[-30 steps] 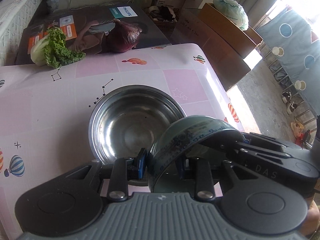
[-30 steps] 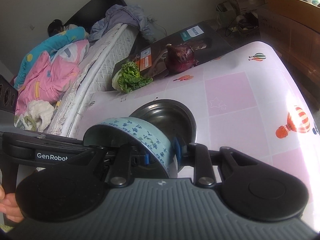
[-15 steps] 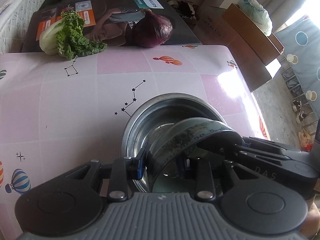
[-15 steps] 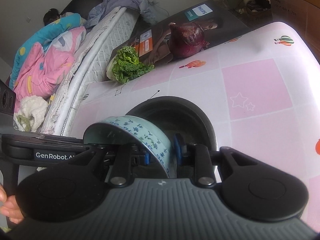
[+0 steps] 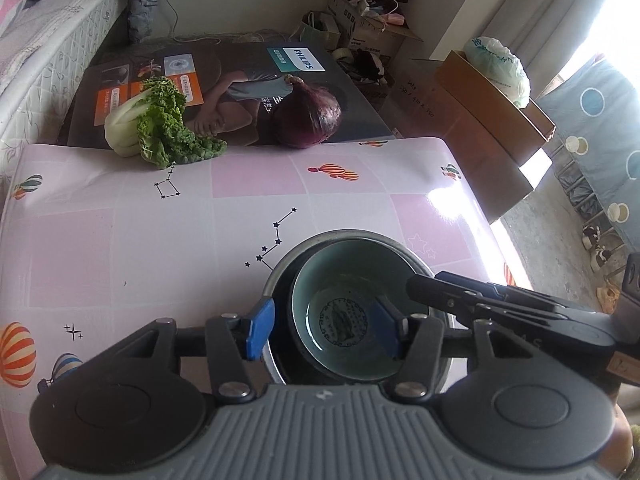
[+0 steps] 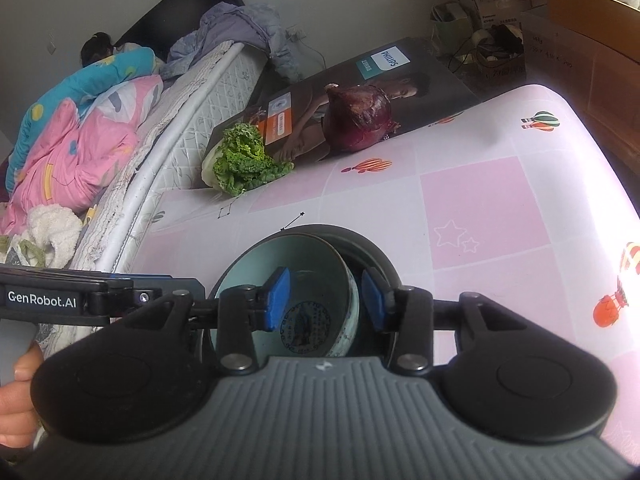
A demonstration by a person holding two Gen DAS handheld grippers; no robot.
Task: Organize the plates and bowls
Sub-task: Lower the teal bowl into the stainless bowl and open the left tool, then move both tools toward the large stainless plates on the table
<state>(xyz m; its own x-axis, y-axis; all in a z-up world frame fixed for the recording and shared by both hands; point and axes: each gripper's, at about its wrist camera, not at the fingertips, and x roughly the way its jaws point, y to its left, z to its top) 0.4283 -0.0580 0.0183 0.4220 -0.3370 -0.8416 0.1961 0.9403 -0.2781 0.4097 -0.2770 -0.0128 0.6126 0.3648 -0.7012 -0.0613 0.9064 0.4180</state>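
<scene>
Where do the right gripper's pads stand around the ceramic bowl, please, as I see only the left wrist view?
Observer: The right gripper, whose jaws have just been opening, straddles the ceramic bowl's wall, with one pad inside and well clear of it.
Operator: Thank you. Where is the other pad?
Observer: It is outside the wall, in the dark gap between the ceramic bowl and the steel bowl.
Operator: What lies left of the table?
Observer: A pink and blue quilt is heaped on the bed.
</scene>
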